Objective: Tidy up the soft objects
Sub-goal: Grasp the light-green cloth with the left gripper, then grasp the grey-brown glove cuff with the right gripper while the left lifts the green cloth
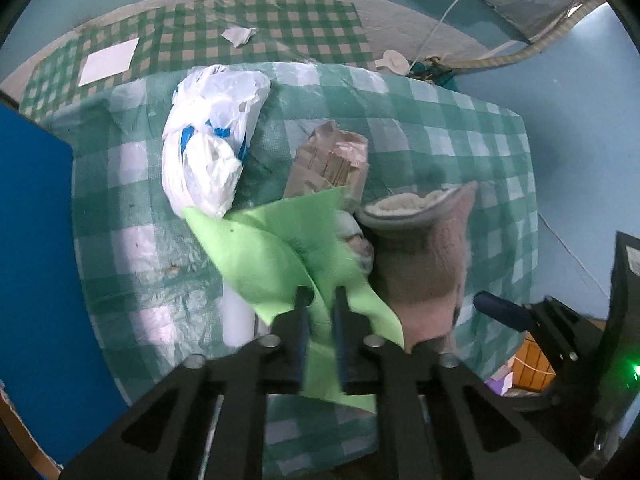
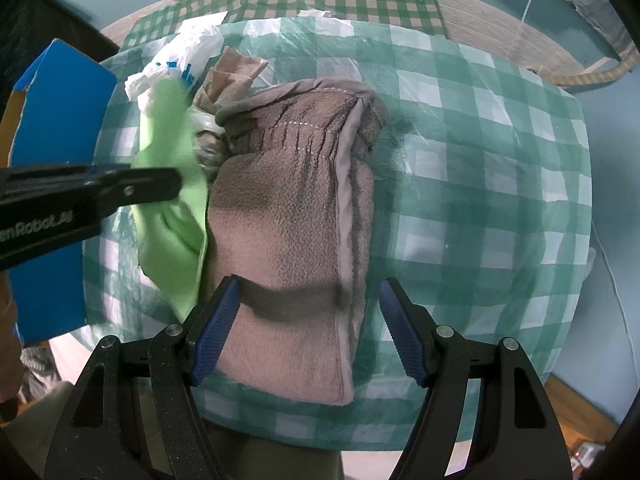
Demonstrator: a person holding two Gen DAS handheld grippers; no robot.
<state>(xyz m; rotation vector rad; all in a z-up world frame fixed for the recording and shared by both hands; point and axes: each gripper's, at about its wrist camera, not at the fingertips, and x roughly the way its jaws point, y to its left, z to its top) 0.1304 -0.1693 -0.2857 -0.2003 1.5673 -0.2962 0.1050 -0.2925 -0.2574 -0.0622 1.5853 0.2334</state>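
My left gripper [image 1: 320, 304] is shut on a light green cloth [image 1: 264, 252] and holds it lifted over the checked table [image 1: 460, 140]. The cloth also shows in the right wrist view [image 2: 172, 216], hanging from the left gripper [image 2: 176, 182]. A grey-pink fleece sock [image 2: 288, 232] lies flat on the table; in the left wrist view it [image 1: 424, 256] sits right of the cloth. My right gripper [image 2: 310, 324] is open, its fingers on either side of the sock's lower part, not closed on it.
A crumpled white plastic bag [image 1: 212, 148] and a brown paper bag [image 1: 328, 164] lie behind the cloth. A blue box [image 1: 36, 260] stands at the table's left edge. A white cylinder [image 1: 238, 320] lies under the cloth. A second checked surface [image 1: 260, 28] lies beyond.
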